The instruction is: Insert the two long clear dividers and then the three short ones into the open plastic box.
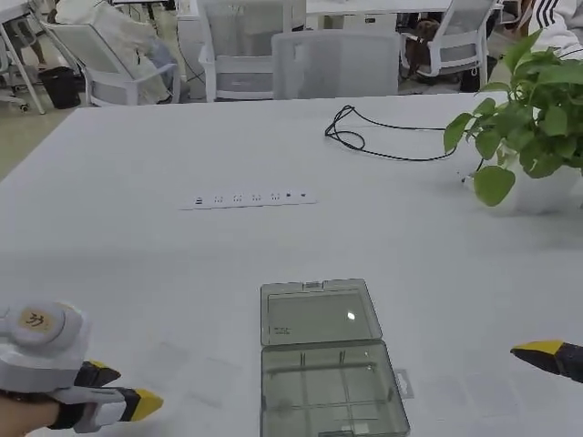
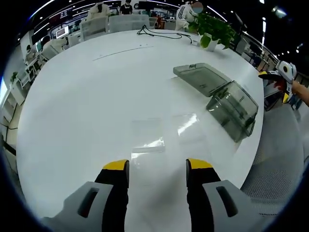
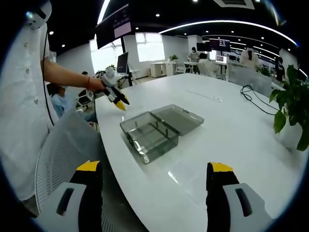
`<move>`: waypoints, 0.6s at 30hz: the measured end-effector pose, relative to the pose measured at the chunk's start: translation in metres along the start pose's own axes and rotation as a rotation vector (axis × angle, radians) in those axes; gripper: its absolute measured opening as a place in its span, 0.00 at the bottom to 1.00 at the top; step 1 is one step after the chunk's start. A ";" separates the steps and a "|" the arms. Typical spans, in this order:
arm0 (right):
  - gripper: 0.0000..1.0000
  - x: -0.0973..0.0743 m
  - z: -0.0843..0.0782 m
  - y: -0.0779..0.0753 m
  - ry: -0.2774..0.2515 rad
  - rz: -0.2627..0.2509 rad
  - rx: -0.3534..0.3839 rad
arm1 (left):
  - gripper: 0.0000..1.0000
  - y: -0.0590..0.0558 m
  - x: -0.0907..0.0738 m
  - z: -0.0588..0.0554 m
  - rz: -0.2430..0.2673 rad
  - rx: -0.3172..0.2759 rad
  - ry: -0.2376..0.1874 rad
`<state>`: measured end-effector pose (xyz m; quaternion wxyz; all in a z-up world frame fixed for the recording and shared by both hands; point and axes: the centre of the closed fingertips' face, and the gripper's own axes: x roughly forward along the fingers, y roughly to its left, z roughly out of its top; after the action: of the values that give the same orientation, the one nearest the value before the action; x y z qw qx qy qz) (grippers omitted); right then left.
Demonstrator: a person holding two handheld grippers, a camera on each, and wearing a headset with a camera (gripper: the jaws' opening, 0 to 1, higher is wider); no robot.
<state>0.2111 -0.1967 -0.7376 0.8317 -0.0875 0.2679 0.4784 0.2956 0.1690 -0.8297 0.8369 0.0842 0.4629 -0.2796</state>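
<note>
While the open plastic box (image 1: 332,391) is sitting at the table's (image 1: 137,255) near edge, I am holding the left gripper (image 2: 158,164) and right gripper (image 3: 154,166) released, clear dividers (image 2: 147,137) lying flat left of the box.

The open plastic box (image 1: 332,387) runs off the head view's edge at 6 o'clock, and the right tongs (image 1: 539,350) are cropped to a yellow tip at 4 o'clock. Clear dividers (image 2: 147,137) on the surface (image 2: 87,96) read as faint glints, their count uncertain.
</note>
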 end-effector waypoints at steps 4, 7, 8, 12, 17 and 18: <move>0.89 0.000 0.000 0.001 -0.002 0.000 0.002 | 0.44 0.004 0.004 -0.004 0.019 -0.022 0.032; 0.89 0.000 -0.001 0.001 -0.002 -0.001 0.003 | 0.45 0.005 0.007 -0.006 0.022 -0.038 0.051; 0.89 0.000 -0.001 0.001 -0.002 -0.001 0.004 | 0.45 0.005 0.008 -0.007 0.027 -0.036 0.054; 0.89 0.000 0.000 0.001 -0.006 -0.002 0.007 | 0.42 0.008 0.010 -0.010 0.042 -0.030 0.086; 0.89 0.000 -0.001 0.002 -0.008 -0.002 0.010 | 0.39 0.011 0.011 -0.010 0.066 -0.001 0.117; 0.89 0.000 -0.001 0.002 -0.007 -0.002 0.009 | 0.38 0.014 0.012 -0.010 0.074 0.013 0.127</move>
<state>0.2091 -0.1958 -0.7384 0.8334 -0.0822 0.2673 0.4768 0.3007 0.1798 -0.8463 0.8150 0.1243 0.5100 -0.2453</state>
